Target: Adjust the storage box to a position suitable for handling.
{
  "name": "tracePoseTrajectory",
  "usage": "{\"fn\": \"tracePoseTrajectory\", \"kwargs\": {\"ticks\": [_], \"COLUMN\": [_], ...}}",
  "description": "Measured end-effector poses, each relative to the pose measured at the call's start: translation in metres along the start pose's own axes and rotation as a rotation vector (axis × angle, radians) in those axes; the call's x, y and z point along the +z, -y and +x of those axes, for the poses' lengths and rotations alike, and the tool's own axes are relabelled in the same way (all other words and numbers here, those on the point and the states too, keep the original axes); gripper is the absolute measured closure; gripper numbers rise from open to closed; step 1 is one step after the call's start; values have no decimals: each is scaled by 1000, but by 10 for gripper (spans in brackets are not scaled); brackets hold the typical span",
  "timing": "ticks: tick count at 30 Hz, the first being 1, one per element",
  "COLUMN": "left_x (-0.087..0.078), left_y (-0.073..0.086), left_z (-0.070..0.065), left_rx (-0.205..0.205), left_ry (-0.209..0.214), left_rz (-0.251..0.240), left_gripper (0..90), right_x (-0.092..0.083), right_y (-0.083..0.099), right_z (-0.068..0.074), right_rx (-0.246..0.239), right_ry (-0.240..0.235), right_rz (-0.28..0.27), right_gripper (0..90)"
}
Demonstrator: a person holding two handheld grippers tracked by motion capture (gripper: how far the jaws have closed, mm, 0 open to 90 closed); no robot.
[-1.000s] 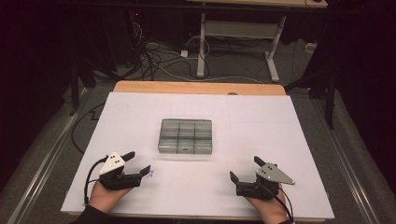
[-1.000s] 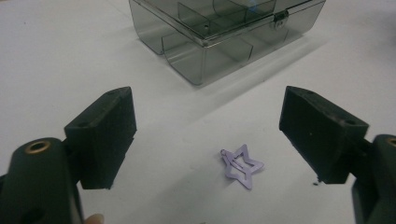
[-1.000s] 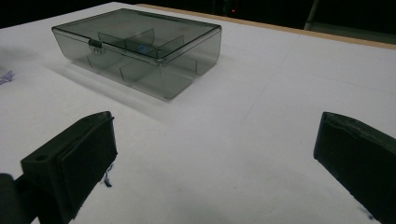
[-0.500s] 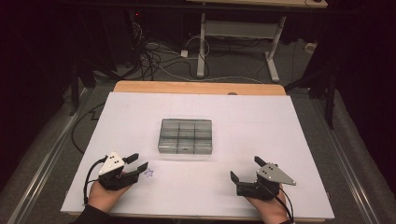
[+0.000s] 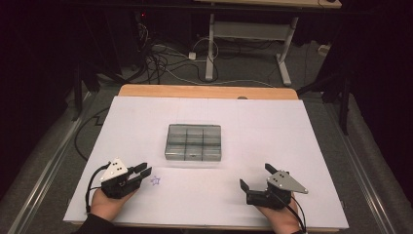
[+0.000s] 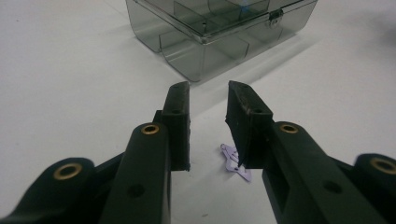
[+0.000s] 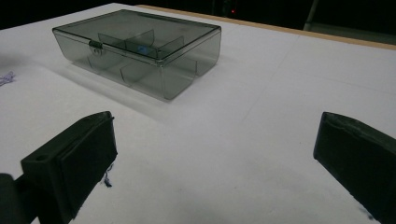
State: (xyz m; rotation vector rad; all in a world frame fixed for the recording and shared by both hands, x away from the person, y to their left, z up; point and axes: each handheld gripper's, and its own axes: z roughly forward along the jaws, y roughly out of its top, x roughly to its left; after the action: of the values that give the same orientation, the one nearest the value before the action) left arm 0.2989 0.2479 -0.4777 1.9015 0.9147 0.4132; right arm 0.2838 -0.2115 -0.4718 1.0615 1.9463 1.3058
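A: High view, left to right: our left gripper (image 5: 142, 171) has just been closing, jaws narrow, small purple star (image 5: 156, 181) between them on the sheet, not pinched yet.
B: Box (image 5: 193, 142) mid-table, lid shut; right gripper (image 5: 254, 178) wide open, empty. Next we finish the pinch, then lift.

Lab: cables (image 5: 160, 58) on floor, dark curtains.

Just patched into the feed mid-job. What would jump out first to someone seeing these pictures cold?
The smoky clear box, lid shut, divided into compartments, alone mid-sheet on the white table. Next, the tiny purple star lying flat by the left gripper, whose jaws have just been closing with nothing pinched between them; the star lies beneath one jaw. The right gripper rests wide open near the front edge.
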Motion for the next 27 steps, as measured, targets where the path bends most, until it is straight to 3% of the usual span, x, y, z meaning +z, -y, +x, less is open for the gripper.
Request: {"fn": "tracePoseTrajectory", "kwargs": {"ticks": [7,12,17,27], "left_x": [0,1,0,0], "left_y": [0,1,1,0], "left_z": [2,4,5,4], "left_rx": [-12,-22,-26,-24], "left_ry": [7,13,20,34], "left_rz": [9,17,16,3], "left_gripper": [807,810,874,883], "right_x": [0,-1,0,0], "right_y": [0,0,0,0], "right_z": [1,1,2,4], "right_rx": [1,4,-4,-6], "right_ry": [-2,-3,-7,-6], "right_rz": [-2,2,5,3], "right_gripper": [3,3,3,3]}}
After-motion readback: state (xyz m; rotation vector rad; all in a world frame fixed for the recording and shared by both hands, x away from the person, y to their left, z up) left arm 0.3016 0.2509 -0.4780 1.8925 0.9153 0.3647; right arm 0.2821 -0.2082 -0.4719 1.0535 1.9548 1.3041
